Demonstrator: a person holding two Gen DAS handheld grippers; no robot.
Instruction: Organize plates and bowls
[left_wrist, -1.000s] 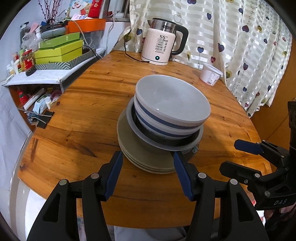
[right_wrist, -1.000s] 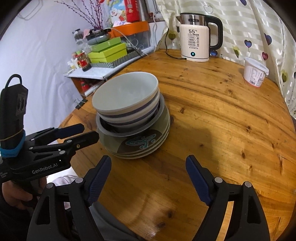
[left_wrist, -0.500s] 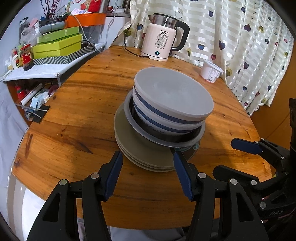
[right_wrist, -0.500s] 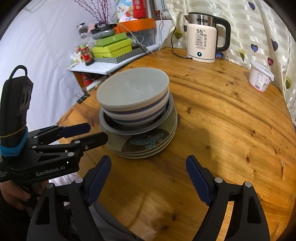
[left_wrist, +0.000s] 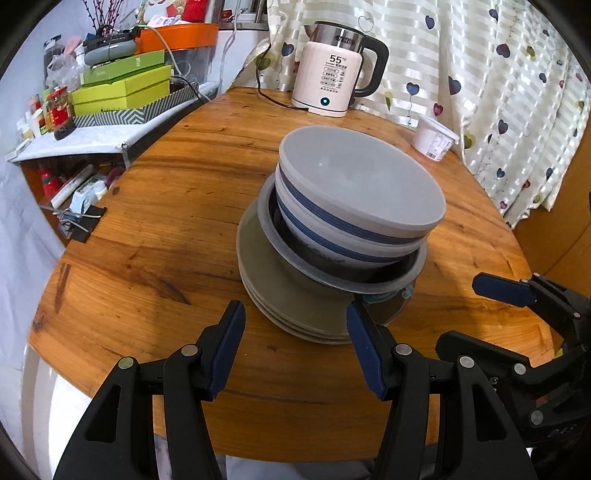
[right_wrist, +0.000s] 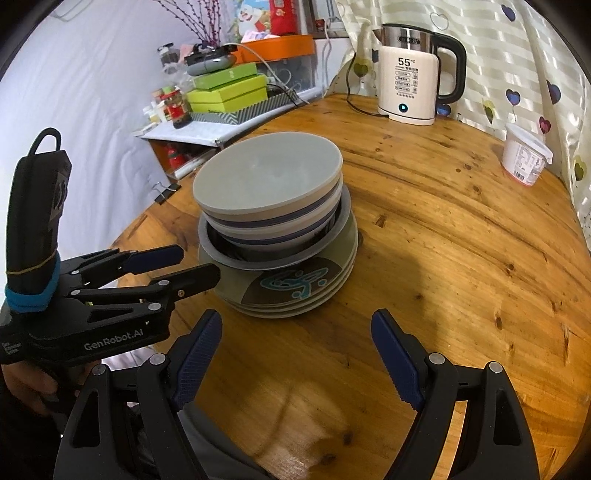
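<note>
Looks basically done: striped bowls (left_wrist: 354, 206) nested in a grey bowl (left_wrist: 332, 273) on the plates (right_wrist: 291, 291), one stack mid-table (right_wrist: 443, 258), left gripper (left_wrist: 295, 343) and right gripper (right_wrist: 295, 354) both spread wide and empty, nothing loose left to collect

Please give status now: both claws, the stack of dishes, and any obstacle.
Left claw open, empty, at the plates' near edge. Right claw open, empty, short of the stack. Bowls nested on plates, untouched. Kettle, white tub well behind; nothing blocking.

Black fingers (left_wrist: 229, 332), blue pads (right_wrist: 199, 354)
</note>
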